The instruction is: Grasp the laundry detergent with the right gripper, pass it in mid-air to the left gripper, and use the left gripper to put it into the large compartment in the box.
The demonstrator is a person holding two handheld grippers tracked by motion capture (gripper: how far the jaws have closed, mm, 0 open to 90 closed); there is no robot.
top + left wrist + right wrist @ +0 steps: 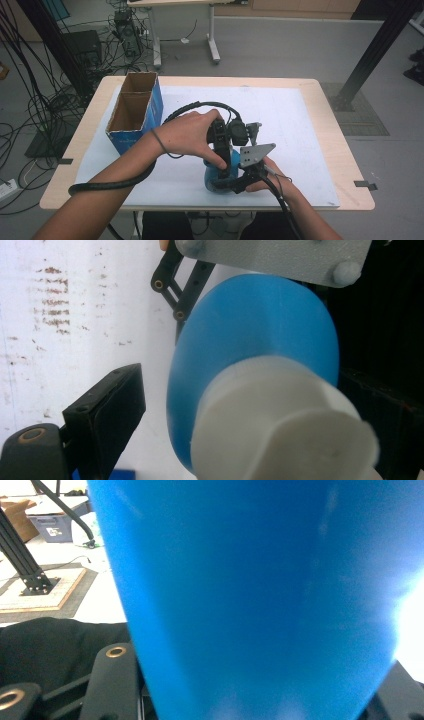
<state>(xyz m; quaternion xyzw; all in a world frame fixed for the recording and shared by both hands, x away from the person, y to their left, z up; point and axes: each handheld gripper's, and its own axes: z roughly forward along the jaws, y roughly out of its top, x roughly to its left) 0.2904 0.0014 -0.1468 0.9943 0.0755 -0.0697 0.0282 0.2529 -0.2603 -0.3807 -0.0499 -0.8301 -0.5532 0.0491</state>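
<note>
A blue bottle (pixel 216 176) with a white cap stands on the white mat near the table's front edge. My left gripper (pixel 224 167) points down over its top, held by a hand. In the left gripper view the white cap (pixel 280 425) sits between the jaws of my left gripper (pixel 250 407); a gap shows between the left jaw and the cap, so it is open. My right gripper (pixel 227 186) comes in from the right and is shut on the blue bottle (pixel 250 595), whose body lies between the jaws of my right gripper (pixel 257 692).
A blue cardboard box (pixel 135 107) with two open compartments stands at the table's left back. The white mat (pixel 300 125) covers most of the wooden table (pixel 345 165). A black cable (pixel 110 185) loops from the left gripper across the front left.
</note>
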